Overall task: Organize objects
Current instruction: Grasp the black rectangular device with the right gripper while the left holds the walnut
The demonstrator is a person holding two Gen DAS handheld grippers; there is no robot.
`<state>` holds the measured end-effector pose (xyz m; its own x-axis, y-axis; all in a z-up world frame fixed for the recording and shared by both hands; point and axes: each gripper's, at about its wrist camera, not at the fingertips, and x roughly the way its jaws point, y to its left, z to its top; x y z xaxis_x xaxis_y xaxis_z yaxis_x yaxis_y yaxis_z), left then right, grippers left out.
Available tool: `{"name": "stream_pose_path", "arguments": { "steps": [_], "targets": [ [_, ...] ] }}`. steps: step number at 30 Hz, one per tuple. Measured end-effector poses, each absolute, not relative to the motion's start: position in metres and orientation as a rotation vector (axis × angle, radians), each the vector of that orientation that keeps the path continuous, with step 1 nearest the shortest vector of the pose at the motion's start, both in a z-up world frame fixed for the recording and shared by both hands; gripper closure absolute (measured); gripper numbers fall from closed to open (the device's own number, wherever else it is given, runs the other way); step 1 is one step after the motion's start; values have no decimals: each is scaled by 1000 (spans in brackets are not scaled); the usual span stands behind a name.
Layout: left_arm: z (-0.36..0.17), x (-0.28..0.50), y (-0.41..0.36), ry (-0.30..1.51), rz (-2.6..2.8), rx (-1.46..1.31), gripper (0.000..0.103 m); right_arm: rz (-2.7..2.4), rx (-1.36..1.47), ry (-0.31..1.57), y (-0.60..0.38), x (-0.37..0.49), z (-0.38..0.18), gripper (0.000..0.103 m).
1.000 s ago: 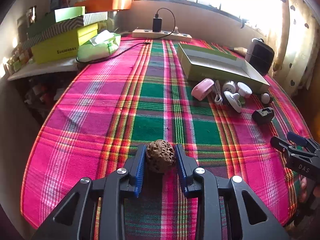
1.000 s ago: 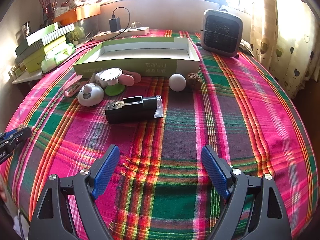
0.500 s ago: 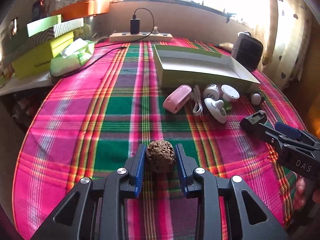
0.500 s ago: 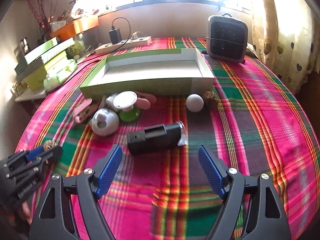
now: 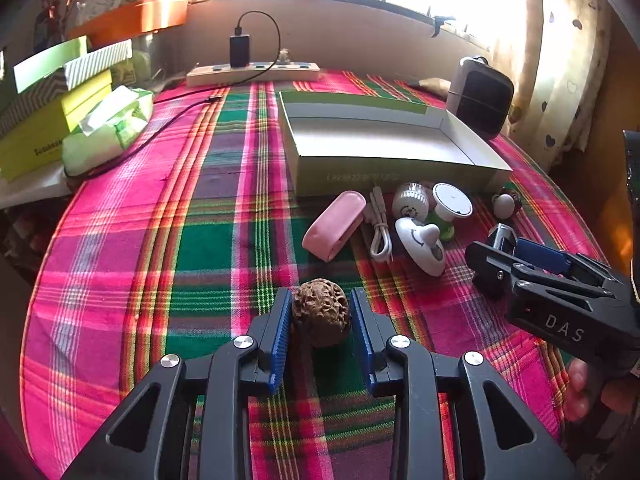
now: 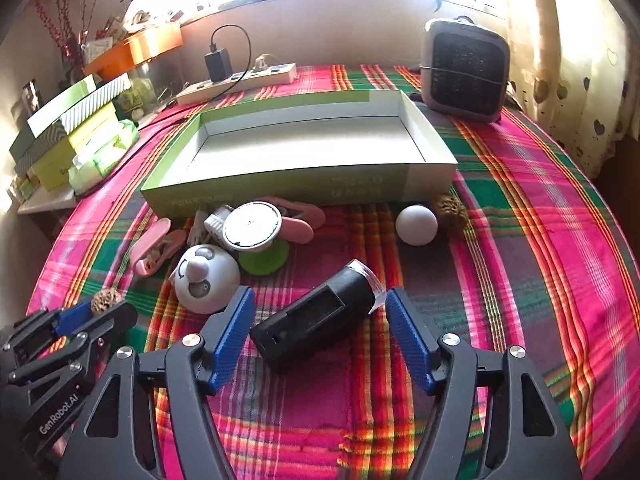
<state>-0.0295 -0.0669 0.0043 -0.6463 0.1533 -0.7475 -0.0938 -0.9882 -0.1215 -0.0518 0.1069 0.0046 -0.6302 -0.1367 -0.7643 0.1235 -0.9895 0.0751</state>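
My left gripper [image 5: 320, 320] is shut on a brown wrinkled walnut [image 5: 320, 312] and holds it above the plaid cloth; it also shows in the right wrist view [image 6: 106, 301]. My right gripper [image 6: 318, 320] is open, its blue pads on either side of a black box-shaped device [image 6: 320, 316] lying on the cloth. An empty green tray [image 6: 304, 184] lies beyond. In front of it are a white ball [image 6: 416, 225], a second walnut [image 6: 450, 208], a white panda gadget [image 6: 206, 278], a white round disc on a green base [image 6: 250, 228] and a pink clip [image 6: 154, 250].
A grey fan heater [image 6: 464, 70] stands at the back right. A power strip with a charger [image 6: 240, 76] lies at the back. Stacked green boxes and a tissue pack [image 5: 108, 128] sit at the left. A white cable [image 5: 380, 232] lies by a pink case [image 5: 334, 226].
My left gripper carried the walnut right and forward, toward the tray. My right gripper moved forward so that its open pads now flank the black device.
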Motion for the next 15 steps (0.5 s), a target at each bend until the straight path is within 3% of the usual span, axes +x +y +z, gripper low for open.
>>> {"name": "stream_pose_path", "arguments": {
  "steps": [15],
  "targets": [
    [4,-33,-67,-73,2688,-1241,75,-2747,1311,134,118,-32,7,35]
  ]
}}
